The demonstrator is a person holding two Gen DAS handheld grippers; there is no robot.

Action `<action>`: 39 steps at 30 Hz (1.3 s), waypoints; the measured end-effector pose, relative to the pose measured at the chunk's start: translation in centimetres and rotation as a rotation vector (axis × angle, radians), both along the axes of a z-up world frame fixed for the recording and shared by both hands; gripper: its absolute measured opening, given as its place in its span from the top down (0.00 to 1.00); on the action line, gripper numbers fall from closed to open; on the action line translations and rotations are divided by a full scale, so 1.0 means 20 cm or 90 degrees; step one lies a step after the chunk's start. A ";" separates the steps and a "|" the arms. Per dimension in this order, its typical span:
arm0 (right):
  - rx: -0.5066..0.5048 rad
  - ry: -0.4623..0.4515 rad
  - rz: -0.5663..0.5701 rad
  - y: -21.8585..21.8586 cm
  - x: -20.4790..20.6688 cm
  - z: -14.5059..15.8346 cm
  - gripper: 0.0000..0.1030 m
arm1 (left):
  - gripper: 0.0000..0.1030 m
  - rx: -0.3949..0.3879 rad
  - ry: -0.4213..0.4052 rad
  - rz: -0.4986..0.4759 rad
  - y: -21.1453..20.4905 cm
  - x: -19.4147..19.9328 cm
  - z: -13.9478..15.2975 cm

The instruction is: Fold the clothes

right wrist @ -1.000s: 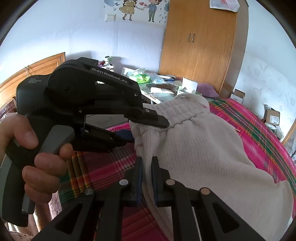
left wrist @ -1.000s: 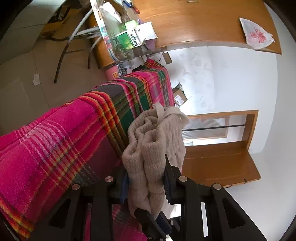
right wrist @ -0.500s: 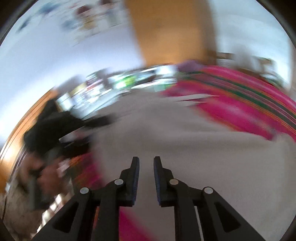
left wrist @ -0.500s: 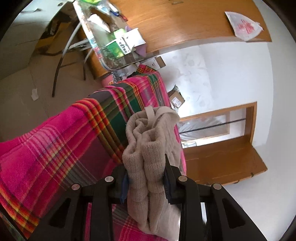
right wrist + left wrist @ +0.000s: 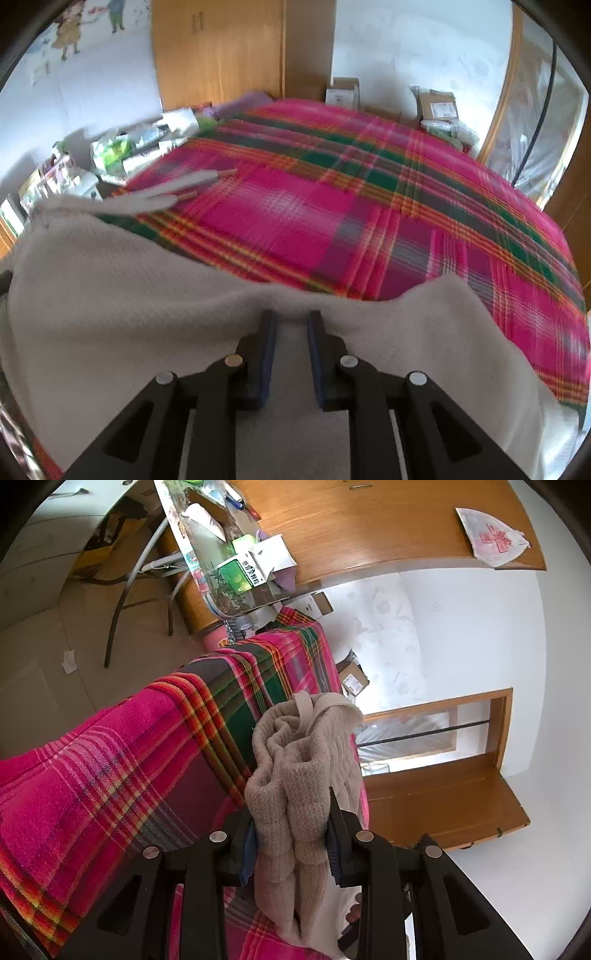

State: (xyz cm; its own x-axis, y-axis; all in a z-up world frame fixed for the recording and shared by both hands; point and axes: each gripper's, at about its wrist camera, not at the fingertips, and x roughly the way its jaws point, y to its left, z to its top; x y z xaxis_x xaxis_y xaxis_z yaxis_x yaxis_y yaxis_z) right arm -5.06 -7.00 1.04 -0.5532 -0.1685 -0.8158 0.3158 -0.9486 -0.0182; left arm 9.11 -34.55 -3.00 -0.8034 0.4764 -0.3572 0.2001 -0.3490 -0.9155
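Observation:
The cream knit garment point(image 5: 303, 775) is bunched thick between the pads of my left gripper point(image 5: 291, 834), which is shut on it above the pink plaid bedspread point(image 5: 110, 760). The rest of the garment point(image 5: 122, 295) spreads across the near part of the bedspread point(image 5: 332, 206) in the right wrist view. Its far edge dips in between the fingertips of my right gripper point(image 5: 291, 325). Those fingers stand a narrow gap apart with the cloth edge held between them. Two drawstring ends point(image 5: 192, 181) lie on the bedspread at the left.
A cluttered table point(image 5: 221, 572) with boxes and bags stands by the bed. A wooden wardrobe point(image 5: 221, 51) rises behind it. Cardboard boxes point(image 5: 439, 107) sit on the floor past the far bed edge. A wood-framed window point(image 5: 443, 746) is on the wall.
My right gripper has swept quickly right along the garment, away from the left gripper, and its fingers stand slightly wider. The left gripper has kept its hold and barely shifted.

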 end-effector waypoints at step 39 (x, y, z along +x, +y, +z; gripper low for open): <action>-0.400 0.000 0.091 0.09 0.34 0.15 0.77 | 0.69 -0.258 0.172 -0.112 0.42 -0.01 0.53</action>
